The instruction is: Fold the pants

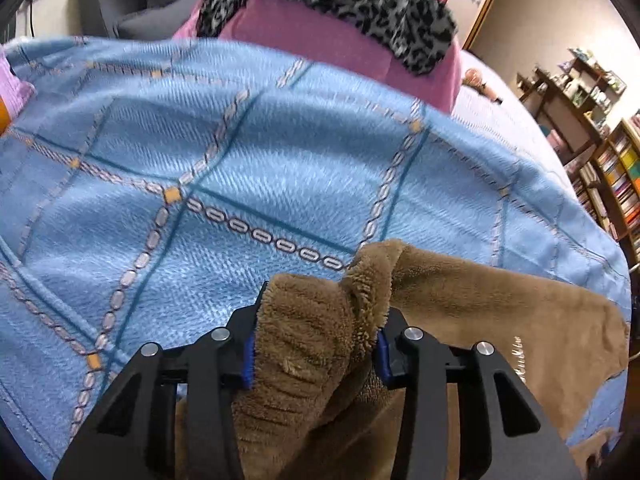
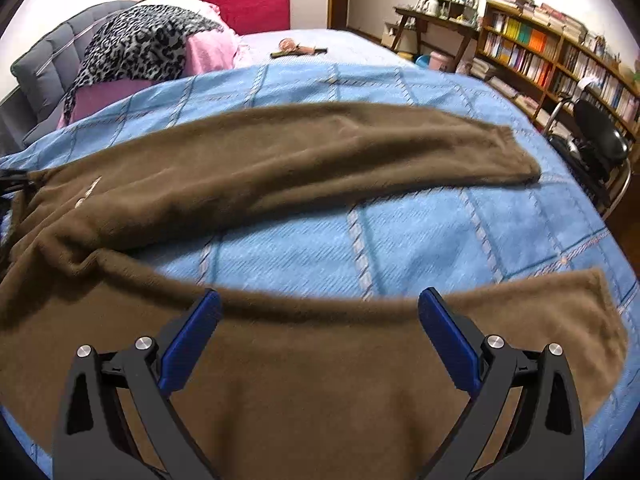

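The brown fleece pants (image 2: 280,160) lie spread across the blue checked blanket (image 2: 420,232) that covers the bed, and everything else can be placed from them. One leg stretches flat across the blanket toward the bookshelf side, its cuff (image 2: 516,156) lying on the blue; the other leg runs along the near edge of the bed, under the right gripper (image 2: 320,312).

The left gripper (image 1: 316,344) is clamped on a bunched, ribbed fold of the pants (image 1: 304,344) at the waist end, the fuzzy cloth squeezed between its blue pads (image 1: 249,360) and rising out above them. The right gripper stands spread wide, its pads (image 2: 188,344) well apart above the near leg, with nothing between them (I cannot tell whether they touch the fabric).

Of things that hold other things, only the bookshelf (image 2: 560,60) counts: beyond the cuff, against the wall, its shelves packed with upright books in many colours, more stacked on top.

The left wrist view sits close and low, showing the pinched fold, the blanket's chain pattern and a small pale script mark (image 1: 516,354) on the pants just beside the gripper. The right wrist view alone gives the whole garment and both legs, a black chair (image 2: 596,140) beyond the cuff and small objects (image 2: 298,48) lying on the bed well behind the pants. Both show the leopard-print throw (image 2: 140,40) over pink bedding (image 2: 208,56) at the head of the bed, behind the waist end.
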The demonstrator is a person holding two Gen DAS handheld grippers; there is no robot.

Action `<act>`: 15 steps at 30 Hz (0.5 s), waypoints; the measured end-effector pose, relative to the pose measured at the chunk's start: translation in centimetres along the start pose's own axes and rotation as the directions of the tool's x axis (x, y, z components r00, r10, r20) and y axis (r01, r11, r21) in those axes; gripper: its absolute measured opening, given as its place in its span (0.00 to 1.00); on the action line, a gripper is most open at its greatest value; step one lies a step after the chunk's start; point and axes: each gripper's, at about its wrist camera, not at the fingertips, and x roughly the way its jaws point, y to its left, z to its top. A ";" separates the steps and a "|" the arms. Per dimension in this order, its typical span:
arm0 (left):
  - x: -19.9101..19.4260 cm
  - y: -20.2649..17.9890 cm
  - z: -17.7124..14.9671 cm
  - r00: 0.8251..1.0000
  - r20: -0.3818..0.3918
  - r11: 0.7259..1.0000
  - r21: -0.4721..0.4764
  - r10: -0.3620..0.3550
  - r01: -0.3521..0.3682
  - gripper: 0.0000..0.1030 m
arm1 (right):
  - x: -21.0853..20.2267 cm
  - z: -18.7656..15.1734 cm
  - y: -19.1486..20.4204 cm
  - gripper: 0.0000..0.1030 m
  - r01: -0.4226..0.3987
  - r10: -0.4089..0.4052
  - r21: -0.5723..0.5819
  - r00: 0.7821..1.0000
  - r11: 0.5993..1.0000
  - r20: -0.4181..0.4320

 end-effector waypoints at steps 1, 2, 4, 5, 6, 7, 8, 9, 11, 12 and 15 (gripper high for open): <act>-0.8 -0.3 -0.1 1.000 0.016 1.000 0.008 -0.008 0.008 0.40 | 0.2 0.5 -0.5 0.97 0.008 -0.008 0.006 1.000 1.000 0.006; -1.5 -0.5 -0.2 0.999 0.028 1.000 0.015 -0.016 0.015 0.40 | 0.5 1.3 -1.4 0.97 0.017 -0.017 0.018 1.000 1.000 0.013; -3.5 -0.9 -0.3 0.997 0.060 0.999 0.028 -0.043 0.042 0.40 | 1.1 2.8 -3.3 0.97 0.043 -0.044 0.041 0.999 0.998 0.025; -4.9 -0.9 -0.5 0.995 0.078 0.997 0.036 -0.067 0.064 0.40 | 1.4 3.5 -4.1 0.97 0.054 -0.055 0.048 0.998 0.997 0.030; -5.6 -1.2 -0.6 0.993 0.089 0.996 0.039 -0.082 0.079 0.40 | 1.8 4.2 -5.1 0.97 0.072 -0.074 0.055 0.997 0.996 0.037; -6.5 -1.2 -0.7 0.990 0.102 0.994 0.042 -0.102 0.098 0.40 | 2.3 5.1 -6.1 0.97 0.093 -0.095 0.062 0.995 0.994 0.042; -7.4 -1.3 -0.9 0.986 0.115 0.992 0.047 -0.121 0.116 0.40 | 2.7 5.6 -6.9 0.97 0.098 -0.102 0.070 0.994 0.993 0.042; -8.7 -1.2 -1.2 0.981 0.129 0.989 0.051 -0.141 0.136 0.40 | 3.3 6.5 -8.1 0.97 0.099 -0.103 0.086 0.994 0.991 0.035; -10.7 -0.9 -1.8 0.972 0.151 0.984 0.053 -0.178 0.172 0.40 | 4.6 8.1 -10.5 0.97 0.094 -0.096 0.134 0.995 0.987 0.012; -11.2 -1.2 -1.5 0.969 0.157 0.981 0.055 -0.191 0.185 0.40 | 5.4 9.1 -12.1 0.97 0.082 -0.082 0.173 0.997 0.982 -0.007; -13.8 -0.9 -2.4 0.957 0.180 0.973 0.062 -0.229 0.221 0.40 | 7.6 11.5 -16.3 0.97 0.041 -0.028 0.300 0.998 0.953 -0.048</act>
